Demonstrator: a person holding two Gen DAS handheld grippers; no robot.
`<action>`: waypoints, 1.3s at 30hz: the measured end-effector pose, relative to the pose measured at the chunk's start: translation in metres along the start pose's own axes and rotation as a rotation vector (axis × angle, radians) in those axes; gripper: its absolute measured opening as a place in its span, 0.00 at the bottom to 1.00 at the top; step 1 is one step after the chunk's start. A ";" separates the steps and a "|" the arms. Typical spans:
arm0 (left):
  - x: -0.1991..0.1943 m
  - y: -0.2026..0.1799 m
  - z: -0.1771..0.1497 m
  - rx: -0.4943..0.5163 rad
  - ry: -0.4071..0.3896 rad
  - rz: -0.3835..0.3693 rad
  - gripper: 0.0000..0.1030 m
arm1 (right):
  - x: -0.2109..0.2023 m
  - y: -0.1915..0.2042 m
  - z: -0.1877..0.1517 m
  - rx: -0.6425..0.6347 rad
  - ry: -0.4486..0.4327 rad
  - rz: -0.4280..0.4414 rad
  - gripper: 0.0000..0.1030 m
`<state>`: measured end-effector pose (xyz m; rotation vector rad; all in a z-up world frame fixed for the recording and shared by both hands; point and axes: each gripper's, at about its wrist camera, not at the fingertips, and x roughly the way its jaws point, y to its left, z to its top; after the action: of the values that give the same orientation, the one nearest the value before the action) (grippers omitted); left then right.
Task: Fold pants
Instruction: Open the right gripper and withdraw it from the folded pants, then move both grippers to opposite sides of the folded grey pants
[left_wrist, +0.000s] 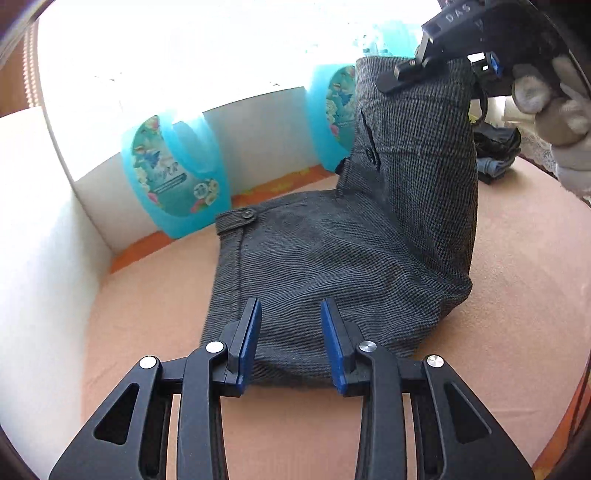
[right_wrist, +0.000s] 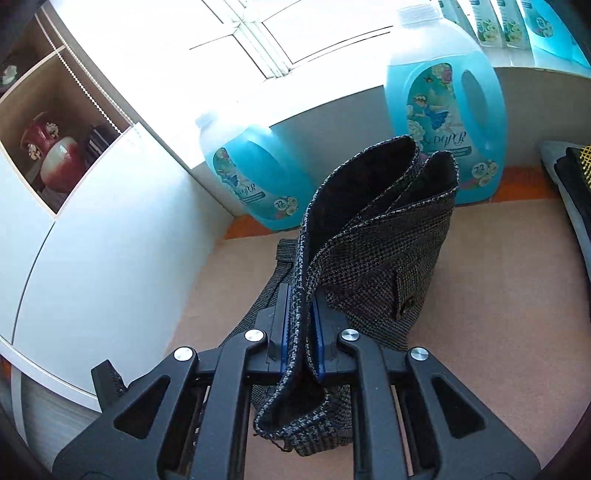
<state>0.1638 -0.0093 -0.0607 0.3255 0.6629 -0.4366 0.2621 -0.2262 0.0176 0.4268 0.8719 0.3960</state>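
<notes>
Dark grey tweed pants (left_wrist: 332, 266) lie partly folded on a peach-covered table (left_wrist: 147, 332). The waistband with its button (left_wrist: 245, 215) lies flat at the back. My left gripper (left_wrist: 291, 339) is open and empty, low over the near folded edge of the pants. My right gripper (left_wrist: 417, 70) is shut on the hem end of the legs and holds it lifted above the table at the upper right. In the right wrist view the gripper (right_wrist: 303, 332) pinches the fabric edge (right_wrist: 369, 240), and the leg openings stand upright in front of it.
Two blue detergent bottles (left_wrist: 173, 173) (right_wrist: 443, 129) stand against the white wall at the back. A stack of dark folded clothes (left_wrist: 495, 155) (right_wrist: 569, 192) lies at the right. A white cabinet (right_wrist: 92, 240) stands at the left.
</notes>
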 end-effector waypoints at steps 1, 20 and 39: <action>-0.008 0.008 -0.005 -0.019 -0.005 0.012 0.31 | 0.009 0.009 0.001 -0.017 0.010 -0.001 0.10; -0.060 0.071 -0.060 -0.188 -0.002 0.151 0.31 | 0.212 0.100 -0.043 -0.258 0.285 -0.122 0.17; -0.033 0.053 -0.030 -0.146 -0.041 0.054 0.31 | 0.072 0.039 -0.037 -0.214 0.112 0.048 0.60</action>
<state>0.1511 0.0582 -0.0534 0.1947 0.6410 -0.3406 0.2681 -0.1505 -0.0301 0.2293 0.9180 0.5558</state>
